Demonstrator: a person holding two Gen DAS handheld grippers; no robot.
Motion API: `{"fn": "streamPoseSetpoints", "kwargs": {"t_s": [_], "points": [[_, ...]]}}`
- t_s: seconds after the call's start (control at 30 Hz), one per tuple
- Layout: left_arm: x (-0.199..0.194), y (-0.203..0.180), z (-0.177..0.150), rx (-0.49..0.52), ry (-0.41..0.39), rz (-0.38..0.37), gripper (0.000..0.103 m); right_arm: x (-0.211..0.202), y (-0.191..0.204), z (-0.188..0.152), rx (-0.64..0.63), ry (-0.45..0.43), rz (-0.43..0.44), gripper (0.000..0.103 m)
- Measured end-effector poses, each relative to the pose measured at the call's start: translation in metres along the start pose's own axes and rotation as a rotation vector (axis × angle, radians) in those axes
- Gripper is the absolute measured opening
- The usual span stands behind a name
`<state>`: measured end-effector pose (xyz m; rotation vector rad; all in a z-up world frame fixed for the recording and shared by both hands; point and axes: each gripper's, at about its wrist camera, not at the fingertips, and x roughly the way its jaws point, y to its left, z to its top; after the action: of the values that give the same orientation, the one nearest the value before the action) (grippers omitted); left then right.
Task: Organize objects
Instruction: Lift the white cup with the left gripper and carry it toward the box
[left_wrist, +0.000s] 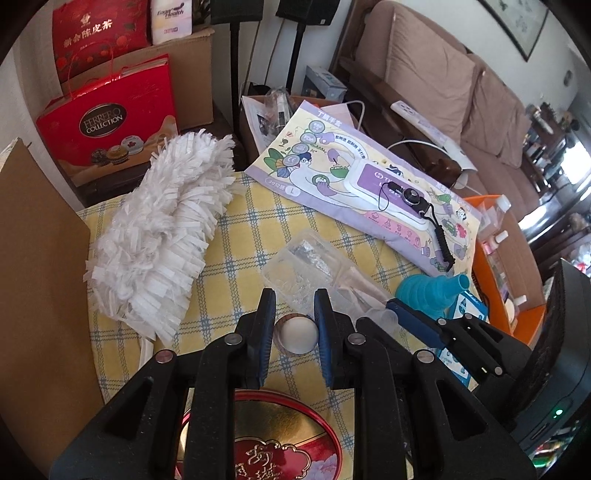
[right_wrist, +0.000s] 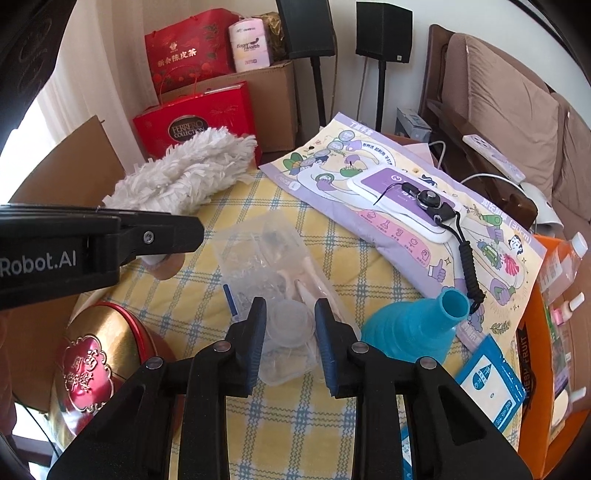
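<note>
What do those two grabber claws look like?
Both grippers, left and right, are chunky black plastic with silver rivets. Their fingers carry ribbed blue pads. The left one's side shows white lettering, "Robot.AI".

Open checked worktop (right_wrist: 332, 413) lies only in the near strip. The white duster (left_wrist: 162, 236) blocks the far left, the purple glove pack (right_wrist: 406, 221) the far right; the clear plastic bag (right_wrist: 266, 258) and teal funnel (right_wrist: 410, 325) crowd the centre.
</note>
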<state>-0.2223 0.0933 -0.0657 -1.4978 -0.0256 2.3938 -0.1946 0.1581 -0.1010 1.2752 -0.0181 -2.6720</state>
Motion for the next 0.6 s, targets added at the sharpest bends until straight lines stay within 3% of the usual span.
{"fn": "streamPoseSetpoints", "kwargs": {"t_s": [0.6], "points": [[-0.062, 0.01, -0.012, 0.004, -0.073, 0.025, 0.02, -0.061, 0.026, 0.025, -0.034, -0.068, 0.001, 0.027]]}}
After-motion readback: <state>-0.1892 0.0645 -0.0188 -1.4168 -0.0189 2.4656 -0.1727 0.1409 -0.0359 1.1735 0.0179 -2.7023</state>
